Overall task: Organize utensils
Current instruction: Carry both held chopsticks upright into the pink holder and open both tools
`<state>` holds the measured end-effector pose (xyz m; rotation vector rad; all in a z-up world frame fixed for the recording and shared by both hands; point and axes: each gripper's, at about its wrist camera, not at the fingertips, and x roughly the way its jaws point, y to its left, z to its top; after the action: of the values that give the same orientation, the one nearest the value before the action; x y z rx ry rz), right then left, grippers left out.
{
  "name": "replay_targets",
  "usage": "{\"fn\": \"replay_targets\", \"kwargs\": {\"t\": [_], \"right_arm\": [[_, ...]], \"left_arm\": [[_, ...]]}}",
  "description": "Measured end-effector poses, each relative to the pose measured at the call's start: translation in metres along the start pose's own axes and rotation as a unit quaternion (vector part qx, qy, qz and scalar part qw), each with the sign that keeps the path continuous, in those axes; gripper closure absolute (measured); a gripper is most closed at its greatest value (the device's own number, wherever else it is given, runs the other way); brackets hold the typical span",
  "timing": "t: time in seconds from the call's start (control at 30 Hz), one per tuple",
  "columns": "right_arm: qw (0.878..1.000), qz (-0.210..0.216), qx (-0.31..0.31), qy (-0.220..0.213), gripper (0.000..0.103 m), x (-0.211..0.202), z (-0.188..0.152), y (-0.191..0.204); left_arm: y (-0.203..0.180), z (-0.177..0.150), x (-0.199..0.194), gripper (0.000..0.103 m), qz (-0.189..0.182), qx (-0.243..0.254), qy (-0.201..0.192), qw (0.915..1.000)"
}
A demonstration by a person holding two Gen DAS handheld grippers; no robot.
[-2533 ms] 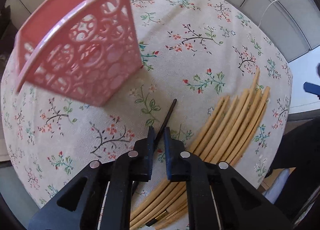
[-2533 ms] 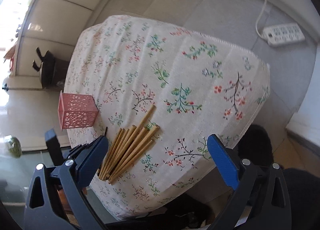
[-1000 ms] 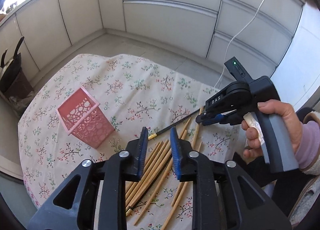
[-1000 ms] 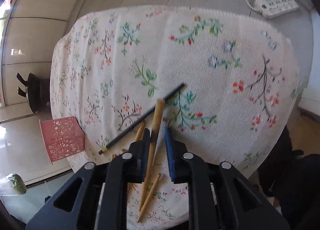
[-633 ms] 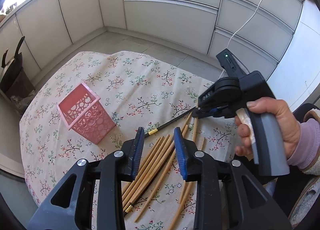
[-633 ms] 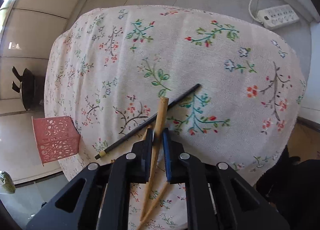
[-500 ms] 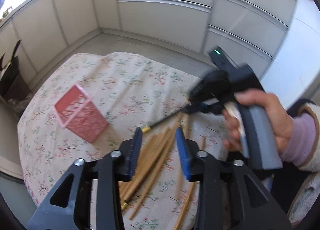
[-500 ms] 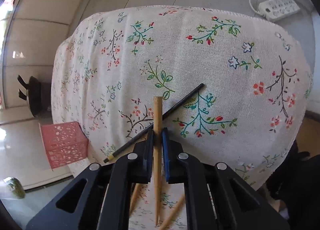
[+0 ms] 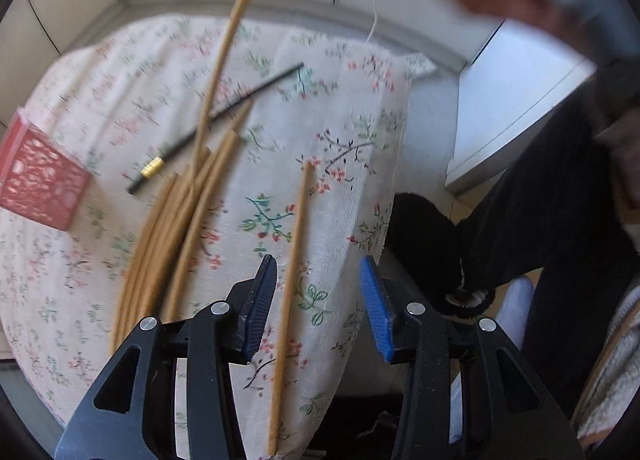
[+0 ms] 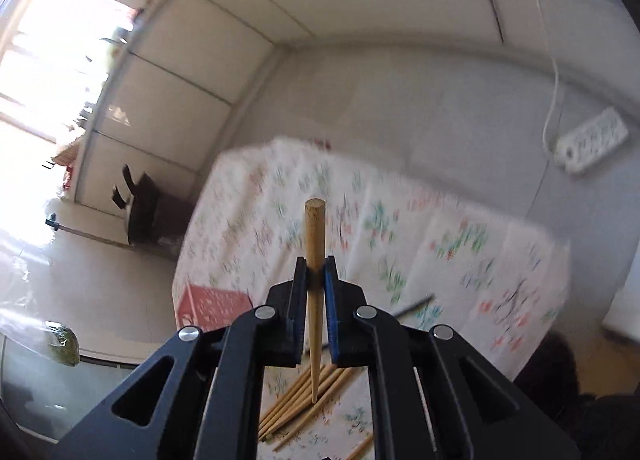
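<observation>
Jaws of the right gripper clamp 1 wooden chopstick above the tablecloth; left gripper, half open, straddles another chopstick lying near the bundle.

One pink lattice holder, one black chopstick, one lone bamboo chopstick, one lifted bamboo chopstick, and a bundle of bamboo chopsticks, roughly five, overlapping.
</observation>
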<state>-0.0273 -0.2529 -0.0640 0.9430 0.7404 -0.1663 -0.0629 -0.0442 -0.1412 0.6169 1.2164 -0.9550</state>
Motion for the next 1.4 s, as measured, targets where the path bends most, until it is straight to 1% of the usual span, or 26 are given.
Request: {"fn": "replay_targets", "kwargs": {"t": [0.03, 0.17, 0.27, 0.3, 0.33, 0.37, 0.4, 0.43, 0.5, 0.6, 0.63, 0.7, 0.77, 0.87, 0.9, 0.93, 0.97, 1.03, 1.07, 1.1, 1.17, 1.2, 1.27, 1.3, 1.37, 1.4], "right_arm": [[1.0, 0.002, -0.012, -0.015, 0.094, -0.01, 0.006, 0.002], [0.998, 0.003, -0.049, -0.039, 0.094, -0.025, 0.013, 0.011], [0.997, 0.004, -0.065, -0.042, 0.094, -0.024, 0.013, 0.017], [0.997, 0.006, -0.068, -0.042, 0.094, -0.024, 0.013, 0.018], [0.997, 0.007, -0.07, -0.042, 0.094, -0.025, 0.011, 0.017], [0.996, 0.009, -0.072, -0.044, 0.094, -0.026, 0.012, 0.019], [0.996, 0.01, -0.074, -0.044, 0.094, -0.024, 0.008, 0.02], [0.996, 0.012, -0.076, -0.043, 0.094, -0.023, 0.008, 0.021], [0.996, 0.011, -0.077, -0.042, 0.094, -0.022, 0.004, 0.023], [0.996, 0.013, -0.076, -0.039, 0.094, -0.022, 0.003, 0.024], [0.996, 0.016, -0.078, -0.038, 0.094, -0.023, 0.002, 0.026], [0.995, 0.02, -0.088, -0.041, 0.094, -0.026, 0.001, 0.032], [0.993, 0.024, -0.106, -0.047, 0.094, -0.032, -0.001, 0.041], [0.988, 0.036, -0.136, -0.057, 0.094, -0.045, -0.006, 0.058], [0.987, 0.041, -0.147, -0.058, 0.094, -0.05, -0.009, 0.066], [0.986, 0.044, -0.151, -0.058, 0.094, -0.052, -0.01, 0.069], [0.984, 0.052, -0.161, -0.058, 0.094, -0.057, -0.012, 0.076], [0.98, 0.06, -0.179, -0.064, 0.094, -0.067, -0.016, 0.089], [0.979, 0.063, -0.184, -0.065, 0.094, -0.07, -0.017, 0.093], [0.977, 0.066, -0.192, -0.068, 0.094, -0.075, -0.017, 0.099], [0.974, 0.072, -0.203, -0.075, 0.094, -0.083, -0.016, 0.109], [0.972, 0.074, -0.208, -0.078, 0.094, -0.086, -0.015, 0.115], [0.97, 0.083, -0.211, -0.082, 0.094, -0.09, -0.009, 0.126], [0.97, 0.089, -0.212, -0.083, 0.094, -0.092, -0.005, 0.133], [0.967, 0.097, -0.217, -0.089, 0.094, -0.093, 0.002, 0.147], [0.965, 0.098, -0.223, -0.095, 0.094, -0.093, 0.004, 0.154]], "left_arm": [[0.001, 0.004, 0.005, 0.061, -0.004, -0.005, 0.007, 1.0], [0.0, 0.022, 0.025, 0.061, -0.014, -0.018, 0.027, 0.9994], [0.004, 0.031, 0.044, 0.062, 0.003, -0.036, 0.039, 0.9986], [0.005, 0.033, 0.047, 0.061, 0.005, -0.04, 0.036, 0.9986], [0.005, 0.033, 0.047, 0.063, 0.009, -0.042, 0.034, 0.9985], [0.006, 0.033, 0.047, 0.071, 0.016, -0.043, 0.034, 0.9983], [0.008, 0.032, 0.047, 0.079, 0.026, -0.05, 0.024, 0.9981], [0.01, 0.03, 0.046, 0.081, 0.025, -0.056, 0.02, 0.9979], [0.014, 0.026, 0.042, 0.094, 0.02, -0.065, 0.013, 0.9976], [0.005, 0.017, 0.039, 0.098, 0.046, -0.047, 0.006, 0.9978], [0.004, 0.014, 0.036, 0.098, 0.047, -0.048, 0.004, 0.9977], [0.004, 0.004, 0.02, 0.098, 0.048, -0.055, -0.014, 0.9972], [0.009, -0.004, -0.003, 0.098, 0.044, -0.07, -0.044, 0.9956], [0.023, -0.024, -0.05, 0.098, 0.036, -0.125, -0.118, 0.9845], [0.026, -0.031, -0.065, 0.098, 0.038, -0.14, -0.143, 0.9791], [0.029, -0.035, -0.078, 0.098, 0.044, -0.151, -0.162, 0.9743], [0.033, -0.043, -0.095, 0.098, 0.052, -0.165, -0.187, 0.9671], [0.04, -0.048, -0.118, 0.098, 0.067, -0.184, -0.218, 0.9559], [0.044, -0.053, -0.133, 0.098, 0.082, -0.195, -0.238, 0.9481], [0.047, -0.05, -0.143, 0.098, 0.091, -0.2, -0.249, 0.9432], [0.054, -0.049, -0.166, 0.098, 0.101, -0.215, -0.278, 0.9307], [0.059, -0.049, -0.179, 0.098, 0.107, -0.225, -0.297, 0.9216], [0.068, -0.049, -0.197, 0.098, 0.117, -0.241, -0.324, 0.9074], [0.073, -0.048, -0.207, 0.098, 0.124, -0.249, -0.341, 0.898], [0.082, -0.044, -0.223, 0.098, 0.13, -0.261, -0.364, 0.8846], [0.087, -0.042, -0.233, 0.098, 0.134, -0.266, -0.379, 0.8762]]}}
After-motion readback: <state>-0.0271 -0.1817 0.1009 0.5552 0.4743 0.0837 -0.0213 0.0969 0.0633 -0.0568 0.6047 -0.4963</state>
